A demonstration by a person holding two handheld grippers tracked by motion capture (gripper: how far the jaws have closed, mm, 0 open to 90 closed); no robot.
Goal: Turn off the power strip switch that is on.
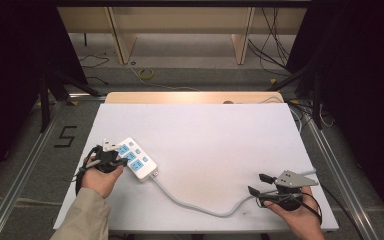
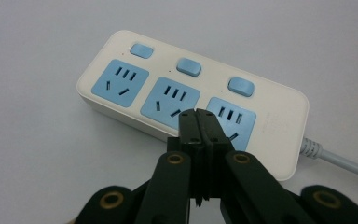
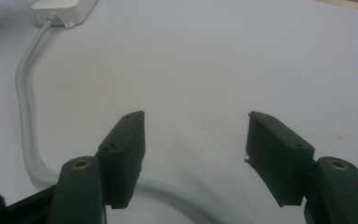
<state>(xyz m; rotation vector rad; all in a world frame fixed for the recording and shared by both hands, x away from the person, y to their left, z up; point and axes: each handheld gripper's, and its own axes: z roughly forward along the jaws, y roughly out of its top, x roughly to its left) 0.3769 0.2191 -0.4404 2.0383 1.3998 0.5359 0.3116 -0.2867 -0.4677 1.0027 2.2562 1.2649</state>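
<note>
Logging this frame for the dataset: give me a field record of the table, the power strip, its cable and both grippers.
surface: white table, person's hands at its near edge
power strip: white power strip with three blue sockets and three blue switches, lying flat at the table's left
cable: grey cable runs from the strip's end across the table toward the right gripper
left gripper: left gripper shut, nothing between its jaws, tips over the strip's near edge between the middle and cable-end sockets
right gripper: right gripper open, nothing between its jaws, cable passing below them
</note>
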